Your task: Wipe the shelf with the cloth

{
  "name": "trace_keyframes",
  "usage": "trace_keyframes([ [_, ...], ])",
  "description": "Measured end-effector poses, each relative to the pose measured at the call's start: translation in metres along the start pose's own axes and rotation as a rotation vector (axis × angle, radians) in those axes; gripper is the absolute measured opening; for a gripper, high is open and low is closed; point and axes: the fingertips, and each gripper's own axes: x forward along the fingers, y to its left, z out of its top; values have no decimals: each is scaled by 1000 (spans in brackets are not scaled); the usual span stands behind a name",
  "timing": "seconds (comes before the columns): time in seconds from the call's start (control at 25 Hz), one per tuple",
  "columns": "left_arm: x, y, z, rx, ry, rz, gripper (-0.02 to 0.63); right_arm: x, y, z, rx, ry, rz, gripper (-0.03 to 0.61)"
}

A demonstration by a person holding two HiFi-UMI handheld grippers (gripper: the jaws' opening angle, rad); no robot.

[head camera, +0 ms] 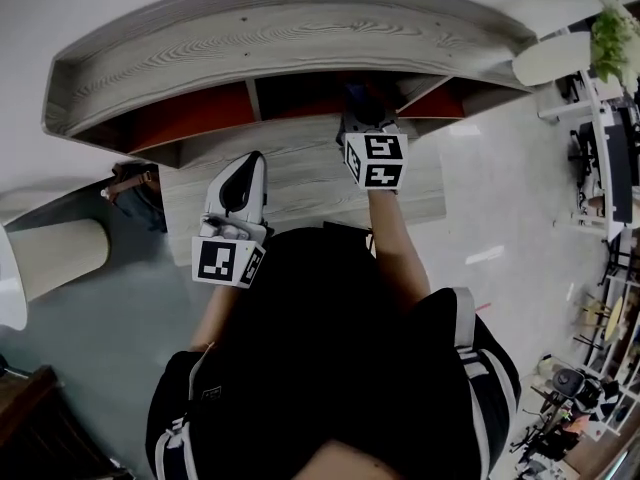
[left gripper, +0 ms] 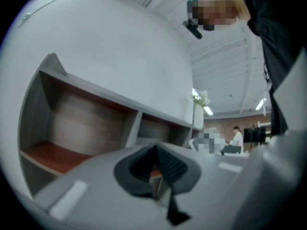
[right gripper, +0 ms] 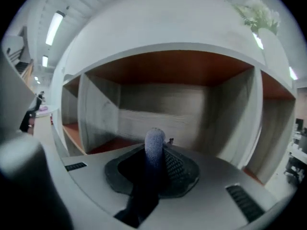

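Observation:
A grey wood-grain shelf unit (head camera: 290, 38) with red-brown compartments stands in front of me. My right gripper (head camera: 366, 120) reaches into the middle compartment (right gripper: 168, 104), shut on a blue cloth (right gripper: 154, 145). The cloth sticks out as a rounded fold between the jaws, and the head view shows it as a dark blue patch (head camera: 356, 95). Whether it touches the shelf floor I cannot tell. My left gripper (head camera: 250, 165) hovers over the lower ledge (head camera: 300, 173), to the left of the right one. In the left gripper view my left gripper (left gripper: 155, 151) is shut, with nothing in it.
A beige cylinder (head camera: 55, 258) stands on the floor at the left, with a brown bag (head camera: 135, 181) near the shelf's left end. A white round table (head camera: 550, 58) with a green plant (head camera: 615, 33) is at the right. The left compartment (left gripper: 76, 128) shows nothing inside.

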Motion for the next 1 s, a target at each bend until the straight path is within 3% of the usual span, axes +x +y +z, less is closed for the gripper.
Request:
trace_keyframes([
  [0.16, 5, -6, 1, 6, -3, -18, 5, 1, -46, -20, -2, 100, -145, 54],
  [0.32, 9, -6, 0, 10, 8, -23, 5, 11, -68, -39, -7, 194, -193, 54],
  [0.56, 13, -2, 0, 14, 14, -21, 5, 35, -60, -54, -69, 334, -136, 54],
  [0.72, 14, -3, -2, 12, 21, -24, 5, 45, -58, -53, -78, 357, -102, 54],
  [1.0, 10, -4, -4, 8, 29, -17, 5, 59, -46, -48, -179, 401, -68, 54],
])
